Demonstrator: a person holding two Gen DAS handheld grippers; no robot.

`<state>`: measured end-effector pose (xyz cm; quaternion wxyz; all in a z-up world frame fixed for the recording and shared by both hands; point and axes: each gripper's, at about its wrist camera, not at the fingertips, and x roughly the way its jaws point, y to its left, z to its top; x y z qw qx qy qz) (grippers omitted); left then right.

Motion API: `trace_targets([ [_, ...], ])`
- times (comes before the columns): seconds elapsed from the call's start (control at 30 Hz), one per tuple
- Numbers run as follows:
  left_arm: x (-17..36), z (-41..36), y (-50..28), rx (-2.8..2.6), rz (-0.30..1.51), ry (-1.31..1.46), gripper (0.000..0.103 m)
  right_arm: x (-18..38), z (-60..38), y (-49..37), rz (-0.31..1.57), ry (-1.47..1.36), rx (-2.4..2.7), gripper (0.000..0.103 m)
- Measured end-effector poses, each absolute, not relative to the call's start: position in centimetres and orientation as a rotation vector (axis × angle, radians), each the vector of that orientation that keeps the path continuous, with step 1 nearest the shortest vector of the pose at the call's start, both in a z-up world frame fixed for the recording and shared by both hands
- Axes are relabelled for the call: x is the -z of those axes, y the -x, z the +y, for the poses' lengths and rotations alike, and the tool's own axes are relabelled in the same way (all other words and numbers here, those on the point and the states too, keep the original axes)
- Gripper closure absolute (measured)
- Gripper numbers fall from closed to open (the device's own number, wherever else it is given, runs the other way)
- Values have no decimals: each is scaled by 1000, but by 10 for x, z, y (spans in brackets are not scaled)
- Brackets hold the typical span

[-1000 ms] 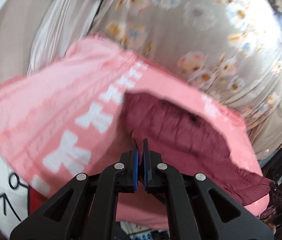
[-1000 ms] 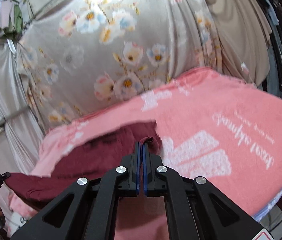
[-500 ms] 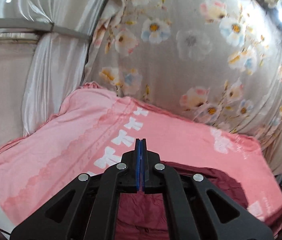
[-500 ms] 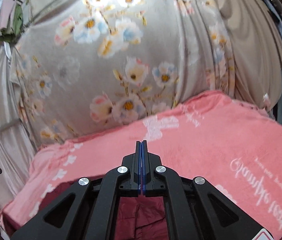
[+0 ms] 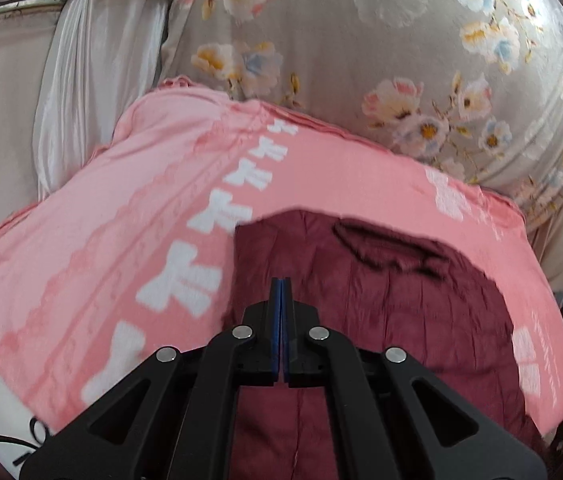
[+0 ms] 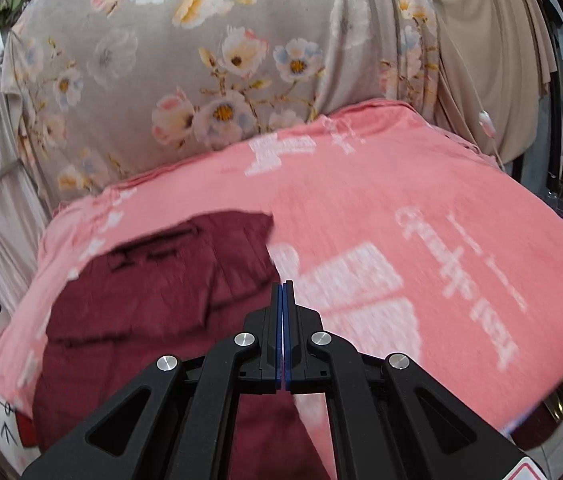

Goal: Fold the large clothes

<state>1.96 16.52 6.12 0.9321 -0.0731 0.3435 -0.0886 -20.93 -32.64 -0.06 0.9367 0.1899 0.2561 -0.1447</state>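
Both views have dropped since half a second ago, so the maroon garment [image 5: 381, 320], then only at the bottom edge, now fills the middle ground. It lies spread on the pink blanket [image 5: 121, 240], its dark neckline [image 5: 393, 248] toward the floral curtain [image 5: 361, 40]. It looks light, soft and limp, so it should sag and crease when lifted; I would pinch it at a corner or along a hem edge. The left gripper [image 5: 282, 284] points down over the cloth, its blue pads pressed together with nothing between them. The right gripper [image 6: 283, 286] tilts down near the garment's right edge; its jaws have just been opening to a hairline gap, holding nothing.
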Motion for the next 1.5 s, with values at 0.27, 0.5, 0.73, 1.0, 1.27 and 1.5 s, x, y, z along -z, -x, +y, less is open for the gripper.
trace_targets([
  [0.27,-6,191,58,151,874,167,56,67,-306,280,664,-496,254,47],
  [0.5,36,221,102,111,990,227,38,119,-299,299,730,-595,194,39],
  [0.73,73,229,113,101,1058,296,35,121,-284,285,729,-550,151,82],
  [1.0,96,222,98,233,1131,401,95,102,-270,285,676,-503,144,100],
  [1.27,-20,221,84,342,833,440,100,7,-260,255,424,-368,121,101],
  [1.5,-96,197,13,360,587,380,100,-57,-291,166,252,-370,134,101],
])
